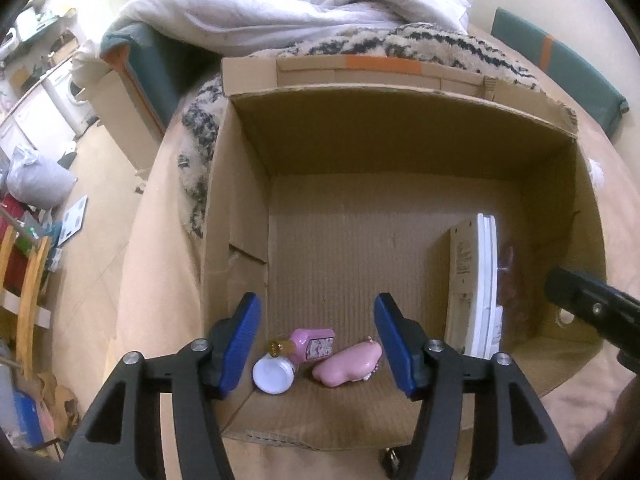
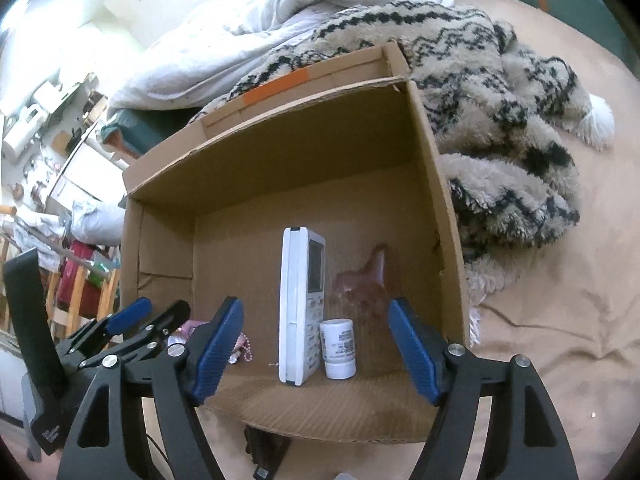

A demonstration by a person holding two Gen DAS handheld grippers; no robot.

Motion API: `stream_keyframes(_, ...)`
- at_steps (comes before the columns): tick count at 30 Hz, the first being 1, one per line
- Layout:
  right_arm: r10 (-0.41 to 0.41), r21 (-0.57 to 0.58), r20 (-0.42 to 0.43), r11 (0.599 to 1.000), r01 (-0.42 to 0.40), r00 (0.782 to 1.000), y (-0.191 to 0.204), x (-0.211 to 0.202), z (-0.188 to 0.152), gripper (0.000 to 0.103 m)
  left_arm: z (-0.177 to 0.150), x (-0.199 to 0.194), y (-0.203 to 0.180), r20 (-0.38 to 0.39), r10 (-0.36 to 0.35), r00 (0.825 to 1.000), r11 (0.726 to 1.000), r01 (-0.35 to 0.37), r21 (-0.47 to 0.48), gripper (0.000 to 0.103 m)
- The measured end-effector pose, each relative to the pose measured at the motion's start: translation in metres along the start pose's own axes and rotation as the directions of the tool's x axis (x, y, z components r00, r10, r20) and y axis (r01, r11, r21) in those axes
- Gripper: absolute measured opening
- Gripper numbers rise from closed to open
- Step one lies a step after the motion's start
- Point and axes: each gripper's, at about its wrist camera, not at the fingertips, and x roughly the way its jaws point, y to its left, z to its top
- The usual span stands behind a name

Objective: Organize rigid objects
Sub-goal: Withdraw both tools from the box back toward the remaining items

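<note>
1. We see an open cardboard box sitting on a bed covered by a tan sheet; an orange strip of tape marks its far flap.
2. Behind the box lies a shaggy cream blanket with black zigzag pattern, and beyond that a rumpled white duvet.
3. At the bed's far edge we make out teal padded panels with an orange stripe.
4. To the left the room opens onto a pale floor with a white washing machine, a grey bag, wooden rails and cluttered shelves.
5. Our left gripper hangs over the box's near left corner with its blue pads apart and nothing between them.
6. Under it, on the box floor, lie a pink bottle, a white jar lid-up touching it, and a pink pig-like toy just beside.
7. Our right gripper also stands apart, gripping nothing.
8. Ahead of it, a white remote control stands on its edge inside the box, with a small white labelled bottle upright just beside it.
9. A translucent reddish-brown item rests near the right wall; we cannot tell what it is.
</note>
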Motion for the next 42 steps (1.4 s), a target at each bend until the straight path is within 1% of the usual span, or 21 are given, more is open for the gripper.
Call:
stream_keyframes(2,0.004,0.003,0.004,1.0,-0.004,1.0,0.0,0.0,0.001,0.079,0.0,-0.001,-0.001,0.001,-0.008,1.0,1.0,0.008,0.003,0.056)
stream_keyframes(7,0.007,-0.001,0.008,1.0,-0.007,1.0,0.001,-0.003,0.0,0.079,0.0,-0.005,0.0,0.012,0.002,1.0,1.0,-0.002,0.001,0.056)
stream_keyframes(11,0.008,0.001,0.018,1.0,-0.008,1.0,0.002,-0.007,-0.001,0.079,0.0,-0.014,0.003,0.034,-0.004,0.999,1.0,0.004,-0.01,0.056)
stream_keyframes(15,0.003,0.006,0.033,1.0,-0.003,0.999,0.0,-0.013,-0.003,0.079,-0.002,-0.025,0.004,0.063,-0.01,0.998,1.0,0.01,-0.001,0.057)
stream_keyframes(21,-0.018,0.013,0.038,1.0,0.018,0.999,-0.005,-0.026,-0.012,0.079,-0.01,-0.036,0.01,0.086,0.023,0.996,0.999,-0.025,0.021,0.057)
stream_keyframes(26,-0.029,0.019,0.056,0.999,0.028,0.998,-0.008,-0.043,-0.021,0.079,-0.016,-0.044,0.02,0.092,0.027,0.995,1.0,-0.025,-0.018,0.057)
stream_keyframes(30,-0.034,0.015,0.063,0.999,0.033,0.997,-0.008,-0.052,-0.029,0.079,-0.026,-0.051,0.021,0.089,0.033,0.995,0.999,-0.032,-0.016,0.057)
stream_keyframes(35,-0.061,0.004,0.028,0.998,0.061,0.998,-0.008,-0.053,-0.046,0.079,-0.04,-0.058,0.022,0.081,0.033,0.996,0.999,-0.031,-0.028,0.057)
stream_keyframes(42,-0.069,-0.019,-0.028,0.997,0.069,0.997,-0.003,-0.052,-0.07,0.079,-0.061,-0.059,0.021,0.039,0.02,0.999,0.999,-0.018,-0.045,0.057)
